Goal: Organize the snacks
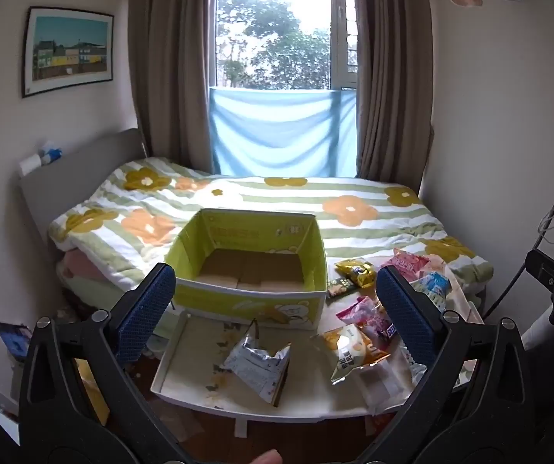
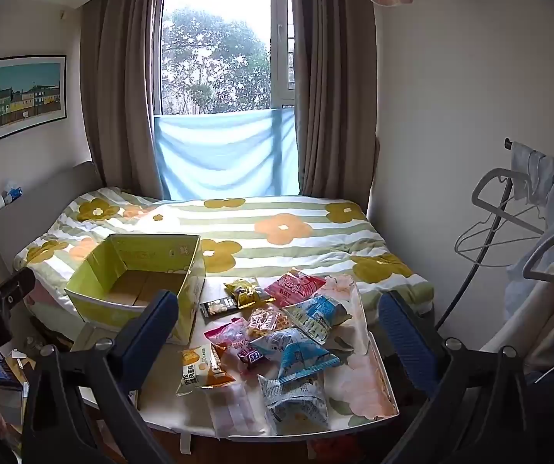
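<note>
An open yellow-green cardboard box stands empty on the far left of a small white table, against the bed; it also shows in the right wrist view. Several snack packets lie on the table: a silver-blue packet stands alone near the front, an orange-white one, pink ones and a yellow one lie to its right. In the right wrist view the pile spreads over the table's middle. My left gripper is open and empty above the table. My right gripper is open and empty above the pile.
A bed with a flowered striped quilt lies behind the table, under a curtained window. A clothes rack with hangers and garments stands on the right. Clutter lies on the floor at the left.
</note>
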{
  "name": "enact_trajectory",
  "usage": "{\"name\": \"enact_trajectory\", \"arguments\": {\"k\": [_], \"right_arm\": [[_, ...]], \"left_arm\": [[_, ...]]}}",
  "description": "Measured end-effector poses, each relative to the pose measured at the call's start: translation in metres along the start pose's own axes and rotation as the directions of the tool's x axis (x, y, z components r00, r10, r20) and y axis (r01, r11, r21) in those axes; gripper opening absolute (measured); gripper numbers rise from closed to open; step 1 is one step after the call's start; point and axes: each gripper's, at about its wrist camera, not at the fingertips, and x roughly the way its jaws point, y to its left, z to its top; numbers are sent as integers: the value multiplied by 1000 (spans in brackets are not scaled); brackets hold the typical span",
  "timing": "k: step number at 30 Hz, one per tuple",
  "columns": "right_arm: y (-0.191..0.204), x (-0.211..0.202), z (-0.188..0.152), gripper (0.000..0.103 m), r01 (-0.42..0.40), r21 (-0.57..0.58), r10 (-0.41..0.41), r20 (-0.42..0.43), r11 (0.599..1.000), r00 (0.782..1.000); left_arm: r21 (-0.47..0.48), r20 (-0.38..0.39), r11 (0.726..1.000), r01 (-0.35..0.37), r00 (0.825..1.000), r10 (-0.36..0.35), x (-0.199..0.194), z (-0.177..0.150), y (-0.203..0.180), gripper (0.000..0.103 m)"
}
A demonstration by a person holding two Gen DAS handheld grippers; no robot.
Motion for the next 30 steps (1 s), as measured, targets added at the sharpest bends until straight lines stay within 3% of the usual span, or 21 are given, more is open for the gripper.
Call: {"name": "enact_trajectory", "arguments": {"k": [3, 4, 30], "right_arm": [[0, 0, 0, 103, 0, -1, 0, -8, 1000, 1000], [0, 0, 0, 103, 0, -3, 0, -10, 1000, 1000], [3, 12, -4, 103, -24, -3, 24, -24, 1000, 999]], "left_arm": [[0, -7, 1000, 18, 1000, -18, -1, -1, 0, 103], [-13, -27, 1000, -19, 999, 19, 4, 1, 0, 103], [-9, -19, 1000, -30, 999, 30, 14, 0, 1, 103]]}}
